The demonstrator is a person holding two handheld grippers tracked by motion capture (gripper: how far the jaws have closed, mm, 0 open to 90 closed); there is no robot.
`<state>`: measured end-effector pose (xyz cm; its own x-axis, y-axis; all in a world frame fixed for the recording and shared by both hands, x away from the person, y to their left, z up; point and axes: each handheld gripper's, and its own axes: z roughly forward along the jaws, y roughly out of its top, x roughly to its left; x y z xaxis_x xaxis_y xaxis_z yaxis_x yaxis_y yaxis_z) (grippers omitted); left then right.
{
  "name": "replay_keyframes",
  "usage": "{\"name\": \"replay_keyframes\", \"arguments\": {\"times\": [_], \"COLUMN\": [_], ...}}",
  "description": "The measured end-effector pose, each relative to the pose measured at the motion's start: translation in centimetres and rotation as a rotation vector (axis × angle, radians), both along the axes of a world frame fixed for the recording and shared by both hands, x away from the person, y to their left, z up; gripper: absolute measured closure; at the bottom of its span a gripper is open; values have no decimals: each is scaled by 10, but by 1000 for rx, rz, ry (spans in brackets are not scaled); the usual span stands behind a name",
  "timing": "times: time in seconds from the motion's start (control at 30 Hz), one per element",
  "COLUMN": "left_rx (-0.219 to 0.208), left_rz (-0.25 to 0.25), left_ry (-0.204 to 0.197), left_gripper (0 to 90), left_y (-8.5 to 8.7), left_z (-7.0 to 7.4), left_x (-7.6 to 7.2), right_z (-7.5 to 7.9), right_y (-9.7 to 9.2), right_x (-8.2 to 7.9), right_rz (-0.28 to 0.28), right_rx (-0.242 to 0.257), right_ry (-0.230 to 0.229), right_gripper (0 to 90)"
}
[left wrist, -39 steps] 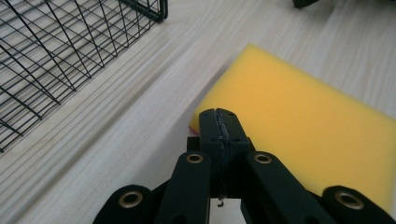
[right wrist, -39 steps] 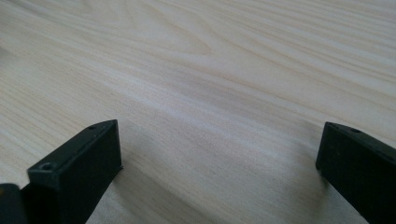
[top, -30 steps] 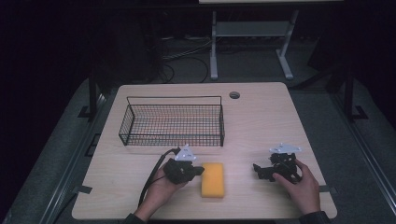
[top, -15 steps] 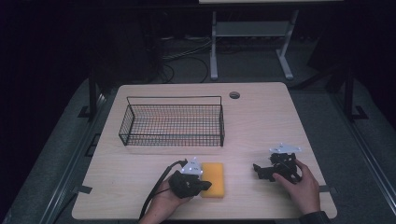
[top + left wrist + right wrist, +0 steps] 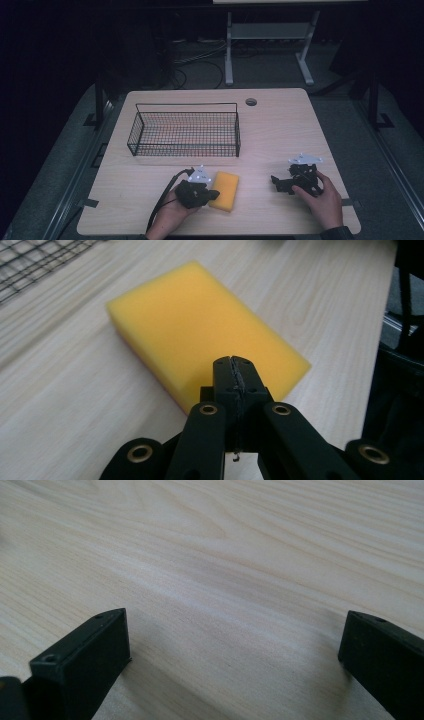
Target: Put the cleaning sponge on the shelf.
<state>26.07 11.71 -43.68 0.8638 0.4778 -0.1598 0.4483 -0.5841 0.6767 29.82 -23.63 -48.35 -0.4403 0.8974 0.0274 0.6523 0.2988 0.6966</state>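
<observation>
Yellow sponge (image 5: 225, 190) flat, lengthwise toward basket (image 5: 185, 149)

Dim room, grey floor (image 5: 60, 165), white stand (image 5: 265, 45) behind table (image 5: 280, 125).

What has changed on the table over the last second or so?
The left gripper slid toward the person along the yellow sponge, jaws shut above its near edge, gripping nothing. The sponge looks slightly turned. The right gripper, open on the table, and the wire basket stayed put.
</observation>
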Motion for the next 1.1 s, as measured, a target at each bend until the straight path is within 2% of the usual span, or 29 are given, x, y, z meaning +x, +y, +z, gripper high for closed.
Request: {"name": "replay_keyframes", "arguments": {"times": [0.43, 0.57, 0.67, 0.87, 1.0, 1.1], "left_rx": [21, 32, 29, 33, 31, 28], "left_rz": [58, 88, 109, 107, 108, 107], "left_ry": [-16, -29, -23, -29, -17, -13], "left_gripper": [896, 896, 896, 896, 891, 842], "left_y": [16, 23, 26, 26, 27, 27], "left_z": [1, 2, 2, 2, 4, 6], "left_x": [9, 12, 16, 18, 18, 19], "right_z": [0, 0, 0, 0, 0, 0], "right_y": [0, 0, 0, 0, 0, 0], "right_x": [0, 0, 0, 0, 0, 0], "right_rz": [0, 0, 0, 0, 0, 0], "right_rx": [0, 0, 0, 0, 0, 0], "right_ry": [0, 0, 0, 0, 0, 0], "right_gripper": [0, 0, 0, 0, 0, 0]}}
